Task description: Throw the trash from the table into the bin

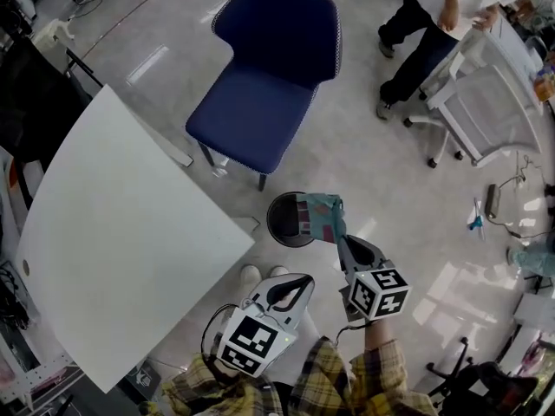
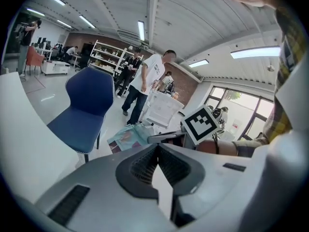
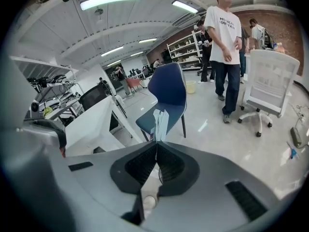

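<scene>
Nearest you, at 6 o'clock in the head view, your plaid sleeves point(image 1: 347, 384) carry both tools, side by side and pointing toward 12. The left tool point(image 1: 303, 282) is closed with nothing in it. In the left gripper view its jaws meet at a point point(image 2: 157, 146) with no gap between them. The right tool point(image 1: 341, 241) sits just to its 3 o'clock side and reaches a little farther out. It is clamped on the trash point(image 1: 323, 217), a thin teal and pink wrapper. In the right gripper view the jaws point(image 3: 157, 143) pinch the wrapper's lower edge, and the wrapper point(image 3: 161, 122) stands up from them edge-on as a narrow strip.

Just past the tool tips, the bin point(image 1: 274, 229) stands on the floor point(image 1: 381, 172), round, black and open at the top. The trash hangs over the 3 o'clock side of the bin's opening. You cannot tell from these views whether it touches the rim.

At 9 o'clock from the bin lies the white counter point(image 1: 121, 232), its near corner just beside the bin. At 12 o'clock from the bin stands a blue chair point(image 1: 269, 85), close to the counter's far edge. It also shows in the left gripper view point(image 2: 84, 110) and, behind the wrapper, in the right gripper view point(image 3: 169, 88).

Farthest out, at about 2 o'clock, a person point(image 1: 429, 33) in a white shirt and dark trousers stands beside a white wheeled chair point(image 1: 486, 102).
</scene>
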Available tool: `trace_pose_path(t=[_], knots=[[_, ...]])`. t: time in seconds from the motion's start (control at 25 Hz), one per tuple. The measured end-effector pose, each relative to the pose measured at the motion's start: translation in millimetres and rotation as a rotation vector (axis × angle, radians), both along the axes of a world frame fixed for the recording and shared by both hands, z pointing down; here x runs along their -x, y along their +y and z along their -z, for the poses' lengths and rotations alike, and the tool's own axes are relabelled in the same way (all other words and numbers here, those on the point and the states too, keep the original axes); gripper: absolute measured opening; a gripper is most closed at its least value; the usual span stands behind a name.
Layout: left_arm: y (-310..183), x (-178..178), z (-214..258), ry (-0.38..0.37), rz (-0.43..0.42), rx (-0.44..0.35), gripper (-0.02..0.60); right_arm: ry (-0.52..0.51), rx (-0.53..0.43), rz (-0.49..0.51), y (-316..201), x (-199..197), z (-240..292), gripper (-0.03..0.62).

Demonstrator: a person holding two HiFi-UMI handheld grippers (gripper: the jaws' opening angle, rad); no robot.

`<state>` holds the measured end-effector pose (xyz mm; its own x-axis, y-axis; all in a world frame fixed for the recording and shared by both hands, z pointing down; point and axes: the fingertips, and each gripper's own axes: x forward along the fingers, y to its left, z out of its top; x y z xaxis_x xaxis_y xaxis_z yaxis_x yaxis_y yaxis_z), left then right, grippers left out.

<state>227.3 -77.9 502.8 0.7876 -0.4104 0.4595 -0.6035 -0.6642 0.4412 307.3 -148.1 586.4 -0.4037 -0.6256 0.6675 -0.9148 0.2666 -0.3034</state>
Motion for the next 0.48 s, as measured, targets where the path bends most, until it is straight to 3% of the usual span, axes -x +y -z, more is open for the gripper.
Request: trace_pose_path(t=[0.48], knots=[[23, 15, -151, -0.011, -0.009, 0.107, 0.008, 0.047, 0.180, 0.002, -10, 25, -228, 0.000]])
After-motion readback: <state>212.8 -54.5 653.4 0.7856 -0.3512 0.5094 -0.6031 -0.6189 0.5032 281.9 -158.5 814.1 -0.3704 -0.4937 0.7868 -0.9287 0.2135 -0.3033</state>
